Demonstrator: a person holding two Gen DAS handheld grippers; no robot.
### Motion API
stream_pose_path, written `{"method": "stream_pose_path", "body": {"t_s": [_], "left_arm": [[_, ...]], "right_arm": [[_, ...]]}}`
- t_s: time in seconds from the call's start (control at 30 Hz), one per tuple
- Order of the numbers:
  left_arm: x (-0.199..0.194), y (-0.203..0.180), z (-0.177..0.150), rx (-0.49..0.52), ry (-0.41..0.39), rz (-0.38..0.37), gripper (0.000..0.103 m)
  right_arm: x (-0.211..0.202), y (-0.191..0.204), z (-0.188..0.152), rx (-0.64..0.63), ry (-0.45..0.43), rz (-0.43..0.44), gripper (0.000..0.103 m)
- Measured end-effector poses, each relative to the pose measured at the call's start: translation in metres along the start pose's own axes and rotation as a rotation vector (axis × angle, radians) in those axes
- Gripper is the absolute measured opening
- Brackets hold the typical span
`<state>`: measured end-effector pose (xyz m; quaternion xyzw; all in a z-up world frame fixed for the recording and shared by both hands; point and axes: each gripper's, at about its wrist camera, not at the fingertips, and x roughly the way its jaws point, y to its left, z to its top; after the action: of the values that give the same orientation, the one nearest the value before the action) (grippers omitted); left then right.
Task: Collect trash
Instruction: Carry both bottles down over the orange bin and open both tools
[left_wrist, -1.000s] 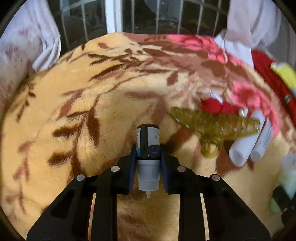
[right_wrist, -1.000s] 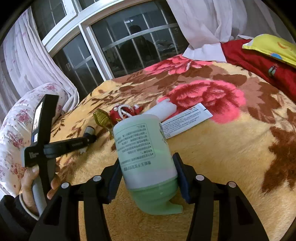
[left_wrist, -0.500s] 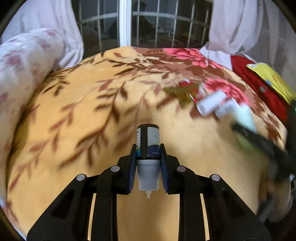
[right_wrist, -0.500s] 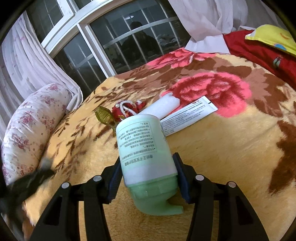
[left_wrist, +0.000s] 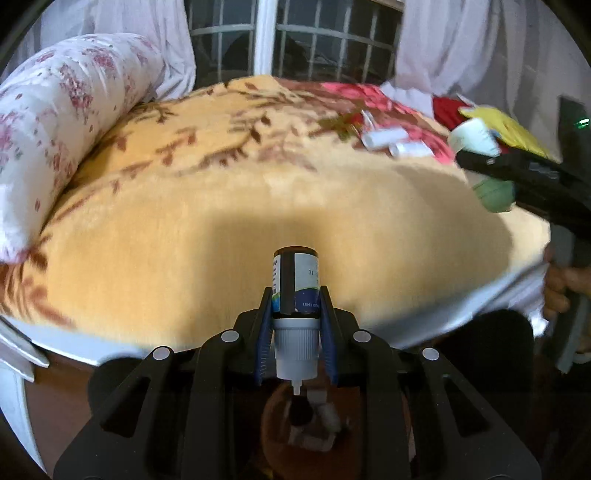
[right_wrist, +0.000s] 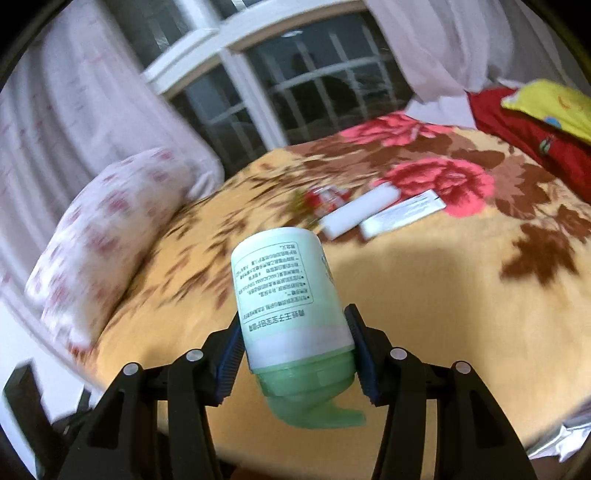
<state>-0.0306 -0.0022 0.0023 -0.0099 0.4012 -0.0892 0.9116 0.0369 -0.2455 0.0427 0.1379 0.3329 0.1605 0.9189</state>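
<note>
Plush yellow blanket with brown leaves and red flowers (left_wrist: 207, 221) covers the bed below both grippers, where the left gripper (left_wrist: 295, 332) has its jaws nearly shut on a small dark dropper bottle with a grey cap (left_wrist: 295, 291), cap toward the camera, and the right gripper (right_wrist: 293, 354) has its jaws partway open, clamped on a pale green plastic bottle (right_wrist: 284, 291), its cap likewise toward the camera. Both bottles lie lengthwise along the jaws; beneath the left jaws something brownish, perhaps a bin, is too blurred to tell. Farther out on the bed lie a white tube (right_wrist: 356, 214), a flat white packet (right_wrist: 402, 214) and a red trinket (right_wrist: 323, 197), beside a floral pillow (right_wrist: 110, 229).
</note>
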Motion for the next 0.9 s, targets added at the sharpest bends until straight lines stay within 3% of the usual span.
{"method": "stream_pose_path", "body": {"t_s": [0.17,0.23,0.4,0.47,0.77,0.8,0.9], "left_arm": [[0.007,-0.009,-0.049,0.058,0.076,0.01,0.023],[0.02,-0.01,-0.066,0.061,0.137,-0.001,0.023],[0.068,-0.006,-0.098,0.018,0.34,-0.027,0.023],[0.073,-0.005,-0.098,0.016,0.35,-0.035,0.023],[0.091,0.003,-0.103,-0.011,0.41,-0.045,0.023],[0.094,0.001,-0.101,-0.011,0.419,-0.039,0.023],[0.101,0.002,-0.099,-0.018,0.448,-0.028,0.047]], "right_arm": [[-0.038,0.031,-0.069,-0.079,0.073,0.031,0.052],[-0.04,0.036,-0.095,-0.112,0.113,0.006,0.052],[-0.009,0.04,-0.158,-0.191,0.289,-0.056,0.052],[0.007,0.037,-0.172,-0.175,0.359,-0.041,0.052],[0.04,0.033,-0.186,-0.177,0.48,-0.041,0.053],[0.043,0.031,-0.188,-0.169,0.493,-0.043,0.057],[0.042,0.026,-0.188,-0.146,0.491,-0.048,0.066]]}}
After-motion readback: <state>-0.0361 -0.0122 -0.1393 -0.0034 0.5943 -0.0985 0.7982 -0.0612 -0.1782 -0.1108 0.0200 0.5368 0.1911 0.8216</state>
